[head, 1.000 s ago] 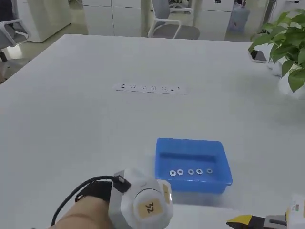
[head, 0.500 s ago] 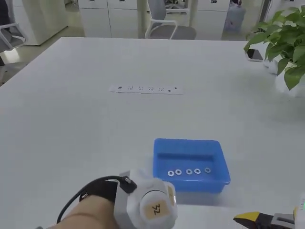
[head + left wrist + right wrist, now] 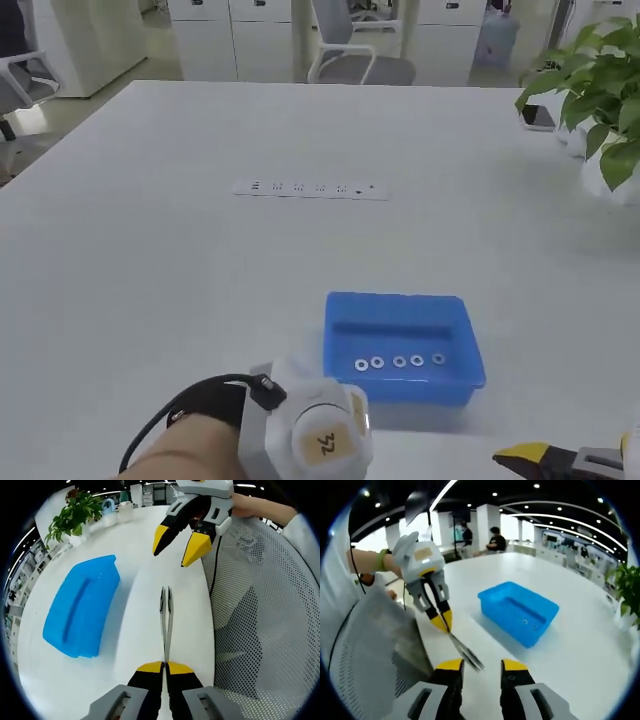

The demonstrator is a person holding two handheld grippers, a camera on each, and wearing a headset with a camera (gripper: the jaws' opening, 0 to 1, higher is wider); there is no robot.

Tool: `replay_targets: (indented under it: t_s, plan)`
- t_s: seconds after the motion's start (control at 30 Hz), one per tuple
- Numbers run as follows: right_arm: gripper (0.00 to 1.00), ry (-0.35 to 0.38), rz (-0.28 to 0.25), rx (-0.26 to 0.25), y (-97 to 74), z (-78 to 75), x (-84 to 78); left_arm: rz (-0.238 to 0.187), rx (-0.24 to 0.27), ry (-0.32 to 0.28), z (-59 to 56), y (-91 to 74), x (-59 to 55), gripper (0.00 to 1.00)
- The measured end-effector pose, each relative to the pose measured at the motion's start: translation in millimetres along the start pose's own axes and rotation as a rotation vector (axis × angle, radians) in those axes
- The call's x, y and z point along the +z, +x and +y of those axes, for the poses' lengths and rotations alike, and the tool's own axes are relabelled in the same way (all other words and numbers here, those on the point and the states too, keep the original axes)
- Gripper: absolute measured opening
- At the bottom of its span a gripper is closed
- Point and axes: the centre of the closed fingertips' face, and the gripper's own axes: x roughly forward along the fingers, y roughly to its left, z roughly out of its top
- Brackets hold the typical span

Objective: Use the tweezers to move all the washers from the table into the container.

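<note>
While the left tool (image 3: 165, 668) pinches the rear end of the tweezers (image 3: 165, 622) between its pressed-together yellow tips, the tweezers' two arms run forward, nearly closed, over the white bench (image 3: 145, 575) near its edge. The right tool (image 3: 482, 666) faces it with jaws spread, gripping nothing, close to the tweezers' points. A blue container (image 3: 400, 320) sits on the bench near both tools, with five washers (image 3: 400, 361) in a row on its floor. Farther out lie a power strip (image 3: 310, 188) and, at the far right, a potted plant (image 3: 600, 80).
</note>
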Motion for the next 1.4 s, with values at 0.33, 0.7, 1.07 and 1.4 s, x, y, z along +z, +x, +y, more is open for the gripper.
replay_targets:
  t_s: [0.33, 0.7, 1.07, 1.4]
  plan:
    - [0.40, 0.057, -0.108, -0.053, -7.9, -13.5, 17.2, -0.254, 0.097, -0.187, 9.5, -32.1, 27.0, 0.13]
    - [0.51, 0.113, -0.262, -0.133, -28.6, -34.1, 42.9, -0.580, 0.342, -0.431, 35.0, -103.6, 36.0, 0.36]
    - [0.70, 0.153, -0.500, -0.285, -75.9, -64.8, 82.1, -0.823, 0.598, -0.597, 50.2, -167.0, 23.7, 0.72]
    - [0.95, 0.142, -0.642, -0.371, -98.2, -77.3, 101.0, -0.916, 0.730, -0.652, 49.6, -193.9, 14.9, 0.98]
